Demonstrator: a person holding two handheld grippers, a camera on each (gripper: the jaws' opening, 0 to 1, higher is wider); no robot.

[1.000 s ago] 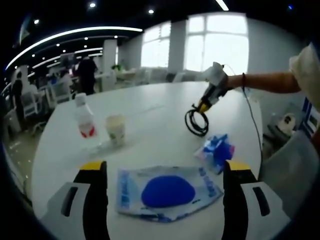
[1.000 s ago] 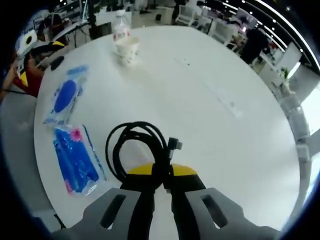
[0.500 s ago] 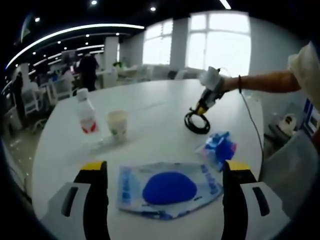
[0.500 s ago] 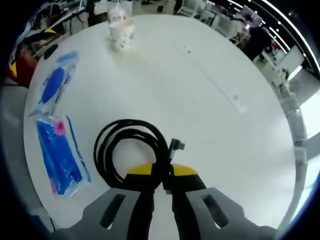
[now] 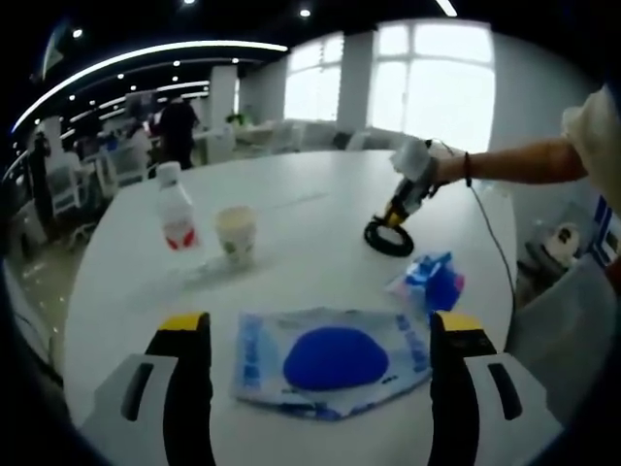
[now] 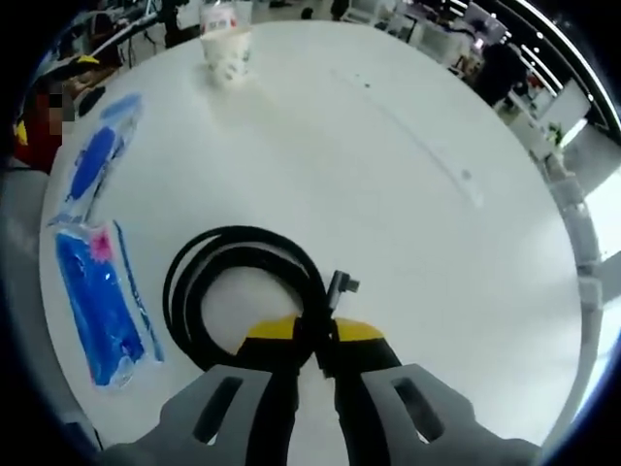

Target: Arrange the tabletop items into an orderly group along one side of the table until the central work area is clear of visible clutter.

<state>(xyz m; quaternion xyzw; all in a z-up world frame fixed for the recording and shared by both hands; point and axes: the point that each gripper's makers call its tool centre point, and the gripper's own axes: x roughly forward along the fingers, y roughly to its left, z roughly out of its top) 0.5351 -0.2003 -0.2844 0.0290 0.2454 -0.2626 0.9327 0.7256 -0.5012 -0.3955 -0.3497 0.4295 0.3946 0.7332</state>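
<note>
Cable (image 6: 233, 291), black and coiled, lies on the white table (image 6: 408, 194), its gathered end pinched between the jaws of my right gripper (image 6: 312, 342); a plug end sticks out just beside the yellow jaw tips. In the left gripper view the same coil (image 5: 390, 238) sits at the table's right part, my right gripper (image 5: 396, 212) on it, my arm reaching in from the right.

My left gripper (image 5: 315, 335) is spread wide, holding nothing, jaws either side of a clear pouch (image 5: 330, 359) with a blue oval inside; I cannot tell whether the jaws touch the table. Blue packet (image 5: 429, 284) lies between pouch and cable, close to the table edge. Bottle (image 5: 178, 216) with red label stands upright beside a paper cup (image 5: 236, 233), well apart from the other three.

Right gripper view: packet (image 6: 97, 306) just left of the coil, pouch (image 6: 94, 160) beyond it, cup (image 6: 226, 55) at the far edge.
</note>
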